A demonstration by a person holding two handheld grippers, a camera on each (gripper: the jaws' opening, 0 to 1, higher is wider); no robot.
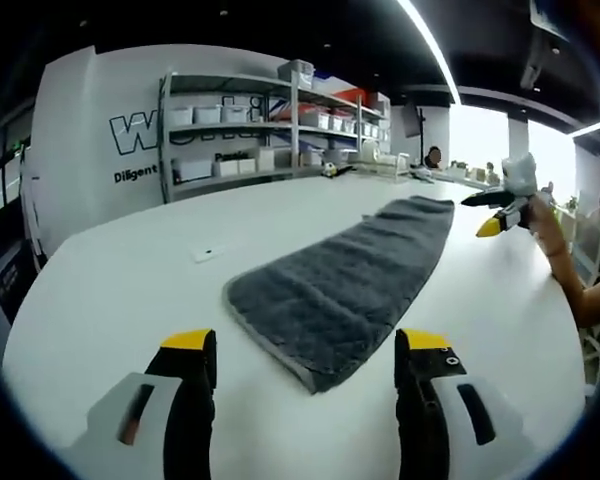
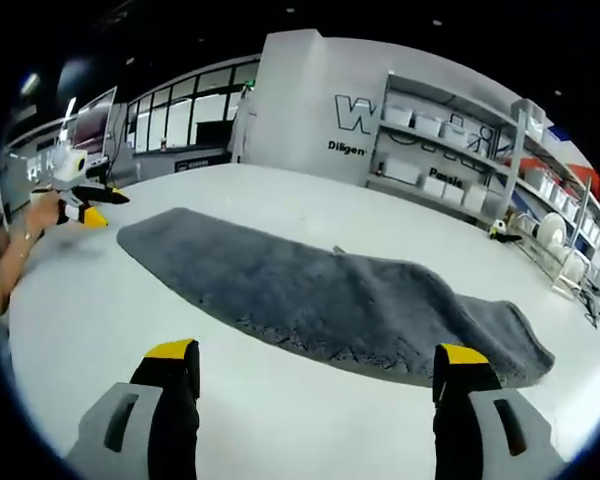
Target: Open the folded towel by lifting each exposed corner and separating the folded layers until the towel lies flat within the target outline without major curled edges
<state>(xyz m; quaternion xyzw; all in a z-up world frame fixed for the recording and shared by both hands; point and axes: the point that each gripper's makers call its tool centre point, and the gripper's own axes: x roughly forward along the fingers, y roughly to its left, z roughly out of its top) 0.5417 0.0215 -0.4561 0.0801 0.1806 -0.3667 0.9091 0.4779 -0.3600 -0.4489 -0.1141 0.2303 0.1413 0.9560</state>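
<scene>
A long dark grey towel (image 1: 345,285) lies stretched across the white table (image 1: 110,290), its near end with a pale hem just ahead of my left gripper (image 1: 307,345), whose jaws stand wide open and hold nothing. My right gripper (image 1: 495,215) hovers off the towel's far end, held by a hand. In the right gripper view the same towel (image 2: 320,290) runs left to right in front of my right gripper (image 2: 315,352), which is open and not touching it. The left gripper (image 2: 80,205) floats at the far left, beyond the towel's other end.
Metal shelves (image 1: 270,130) with white bins stand behind the table, against a lettered wall (image 2: 370,125). A small mark (image 1: 205,253) lies on the table left of the towel. A person's forearm (image 1: 580,290) reaches in at the right edge. Bare table surrounds the towel.
</scene>
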